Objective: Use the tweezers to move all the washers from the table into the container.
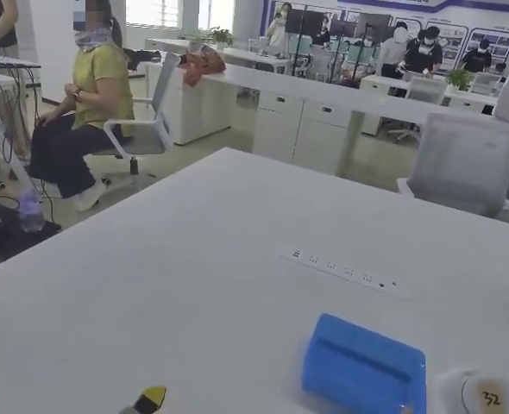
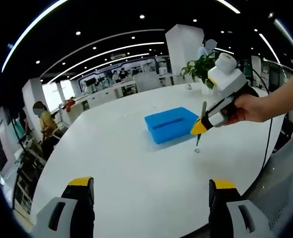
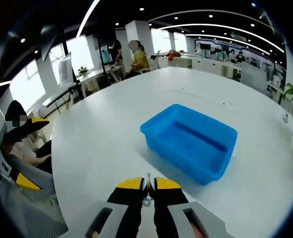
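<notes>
Pinching a pair of thin grey metal tweezers [image 2: 201, 121] between its yellow-tipped jaws, the right gripper [image 2: 198, 129] is closed tight, and in the right gripper view the two jaws meet on the tool with no gap showing. A person's hand [image 2: 251, 106] holds this gripper tilted downward in the left gripper view, so that the tweezers point at the white tabletop [image 2: 136, 163]. Their tip comes down just beside a small grey washer [image 2: 196, 150] lying on the tabletop; it is too small to tell whether the tip touches it. The blue rectangular plastic container [image 2: 171, 124] sits on the tabletop near the washer, between it and the far edge, and in the right gripper view it lies just ahead and to the right of the closed jaws. The left gripper [image 2: 151, 188] is spread wide with nothing between its jaws, held over the near part of the tabletop, well apart from the washer and the container. In the head view a white power strip [image 1: 345, 272] lies flush in the tabletop beyond the container, and a person in a yellow top [image 1: 95, 95] sits on a grey office chair [image 1: 147, 129] farther off at the left.
</notes>
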Demonstrator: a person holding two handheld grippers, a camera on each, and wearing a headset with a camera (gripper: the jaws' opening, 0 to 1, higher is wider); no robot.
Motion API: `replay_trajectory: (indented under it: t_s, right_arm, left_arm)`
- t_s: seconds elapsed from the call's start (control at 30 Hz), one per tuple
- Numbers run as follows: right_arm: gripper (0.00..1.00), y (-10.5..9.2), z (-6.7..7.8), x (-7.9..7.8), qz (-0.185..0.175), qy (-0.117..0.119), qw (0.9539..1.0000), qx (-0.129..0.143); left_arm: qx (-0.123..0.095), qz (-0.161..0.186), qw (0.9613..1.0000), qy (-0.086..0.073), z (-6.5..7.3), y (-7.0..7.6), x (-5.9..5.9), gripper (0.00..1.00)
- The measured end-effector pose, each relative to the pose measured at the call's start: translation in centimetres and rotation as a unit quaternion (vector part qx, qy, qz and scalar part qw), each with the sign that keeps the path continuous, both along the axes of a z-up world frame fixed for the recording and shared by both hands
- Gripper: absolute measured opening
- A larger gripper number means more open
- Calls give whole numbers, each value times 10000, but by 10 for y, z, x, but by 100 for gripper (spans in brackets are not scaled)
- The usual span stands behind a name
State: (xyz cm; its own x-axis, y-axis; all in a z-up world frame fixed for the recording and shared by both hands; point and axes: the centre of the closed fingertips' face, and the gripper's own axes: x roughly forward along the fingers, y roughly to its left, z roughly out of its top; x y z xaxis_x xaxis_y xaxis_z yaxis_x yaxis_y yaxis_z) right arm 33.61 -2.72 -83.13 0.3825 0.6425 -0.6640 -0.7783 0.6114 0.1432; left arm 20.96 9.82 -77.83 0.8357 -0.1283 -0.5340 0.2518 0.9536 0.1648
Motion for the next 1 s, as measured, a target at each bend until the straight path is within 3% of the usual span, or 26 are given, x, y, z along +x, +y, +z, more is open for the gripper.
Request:
replay_trajectory:
  t_s: [0.1,0.3,0.43,0.53,0.6,0.77,1.0]
  right_arm:
    - [4,0,-2,0,-9,8,10000,-1]
    - [4,-2,-9,-1,-29,49,10000,-42]
    - [4,-1,-10,-2,-51,94,9999,20]
    - [4,-2,-12,-2,-48,43,10000,-17]
    - [4,-2,-13,-3,-40,90,10000,-6]
    - [4,3,-13,-5,37,5,10000,-56]
    - [4,8,-14,-10,280,-264,9987,-332]
  left_arm:
    - [-130,14,9999,-30,3,-3,-4,98]
    - [-131,40,9999,-99,13,-4,-13,98]
    - [-301,95,9994,-160,21,-4,-14,98]
    - [-334,138,9988,-342,29,-3,-13,97]
    - [-337,145,9987,-351,29,-3,-12,97]
    - [-330,125,9987,-367,30,-4,-11,98]
    - [-304,77,9989,-357,29,-7,-12,97]
